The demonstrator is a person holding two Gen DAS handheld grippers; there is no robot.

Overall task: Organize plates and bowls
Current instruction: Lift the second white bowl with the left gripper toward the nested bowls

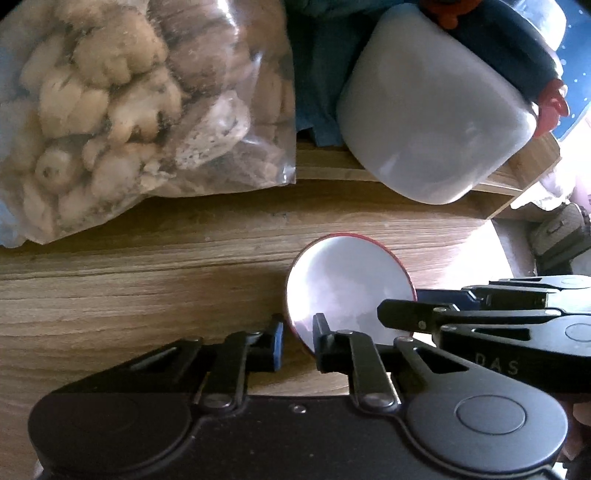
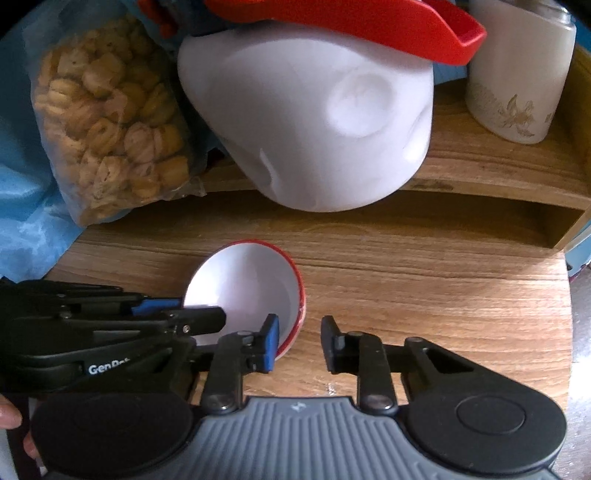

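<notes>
A small white bowl (image 1: 347, 280) with a red outside sits on the wooden table (image 1: 147, 288). In the right wrist view the bowl (image 2: 243, 284) lies just ahead of the fingers. My left gripper (image 1: 298, 343) is shut on the bowl's left rim, one finger inside and one outside. It reaches in from the left in the right wrist view (image 2: 201, 310). My right gripper (image 2: 301, 343) straddles the bowl's right rim, its blue-padded finger inside. A sliver of table shows between the rim and the outer finger. From the left wrist view this right gripper (image 1: 400, 302) enters from the right.
A clear bag of dried food (image 1: 110, 110) lies at the back left. A large white plastic container (image 2: 314, 122) rests on a low wooden shelf (image 2: 480, 177), with a red plastic piece (image 2: 369, 26) on top. A patterned white cup (image 2: 517, 81) stands right. The table edge (image 2: 565, 332) curves right.
</notes>
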